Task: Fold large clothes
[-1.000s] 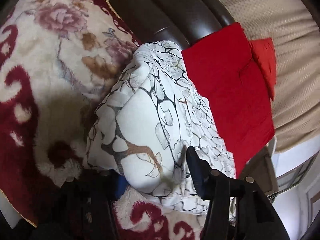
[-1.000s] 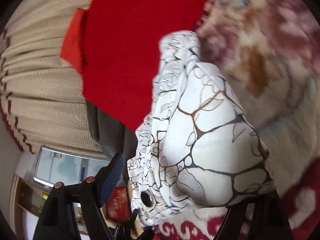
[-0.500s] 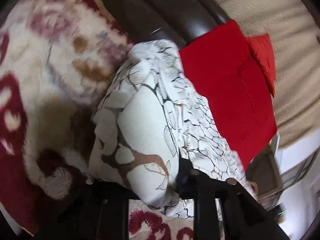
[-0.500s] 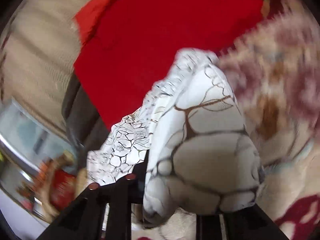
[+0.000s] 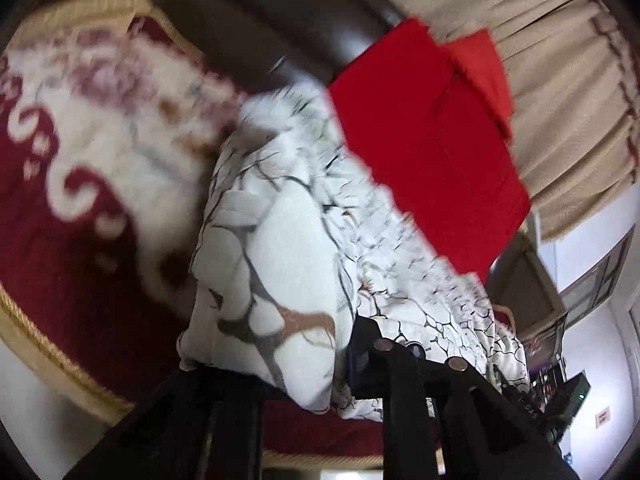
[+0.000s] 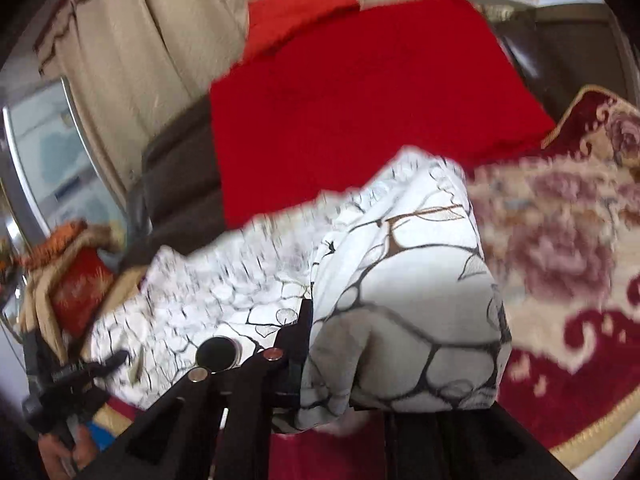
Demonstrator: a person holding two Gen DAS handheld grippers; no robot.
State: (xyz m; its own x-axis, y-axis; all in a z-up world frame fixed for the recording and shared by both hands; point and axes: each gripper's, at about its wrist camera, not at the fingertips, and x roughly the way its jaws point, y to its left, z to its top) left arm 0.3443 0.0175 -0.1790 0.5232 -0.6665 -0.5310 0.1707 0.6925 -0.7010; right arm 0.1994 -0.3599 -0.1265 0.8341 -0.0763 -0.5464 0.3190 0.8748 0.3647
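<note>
A white garment (image 5: 288, 240) printed with dark branch lines lies bunched on a floral blanket (image 5: 100, 140). My left gripper (image 5: 272, 352) has a thick fold of it between its fingers; the pads press on the cloth while the jaws ease slightly apart. In the right wrist view the same garment (image 6: 400, 280) fills the middle. My right gripper (image 6: 400, 360) is closing on another fold, with the cloth bulging over and hiding its right finger. Both views are blurred by motion.
A red cloth (image 5: 432, 152) (image 6: 360, 112) lies spread behind the garment on a dark sofa (image 5: 260, 28). Beige curtains (image 6: 160, 40) hang beyond. The blanket (image 6: 560, 260) has a gold-trimmed edge. A hand (image 6: 60, 452) shows at the lower left of the right wrist view.
Both grippers, open around the garment a second ago, have shut on its folds. The right view has rolled and both hands have shifted, pulling the cloth along.
</note>
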